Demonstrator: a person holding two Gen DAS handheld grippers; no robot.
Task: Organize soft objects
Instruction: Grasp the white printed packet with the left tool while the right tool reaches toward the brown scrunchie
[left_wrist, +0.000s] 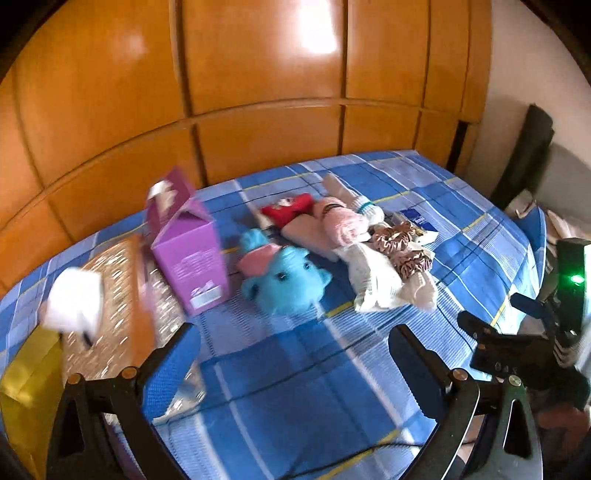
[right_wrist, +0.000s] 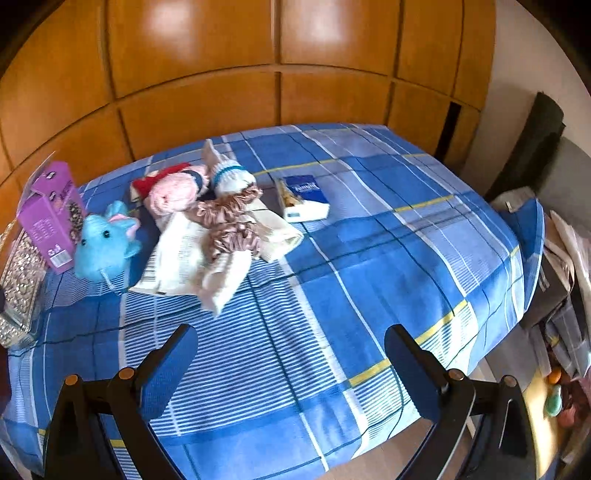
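Observation:
A pile of soft things lies on the blue plaid bed. A blue plush toy lies at its left. Beside it are a pink knitted item, a red cloth, brown scrunchies, white cloths and a white sock with teal stripes. My left gripper hangs open above the bed, short of the plush toy. Nearer the bed's front edge, my right gripper is open and holds nothing.
A purple carton stands left of the plush toy, next to a clear packet of beads. A blue-and-white box lies right of the pile. A yellow bag sits at the left. Wooden panels back the bed.

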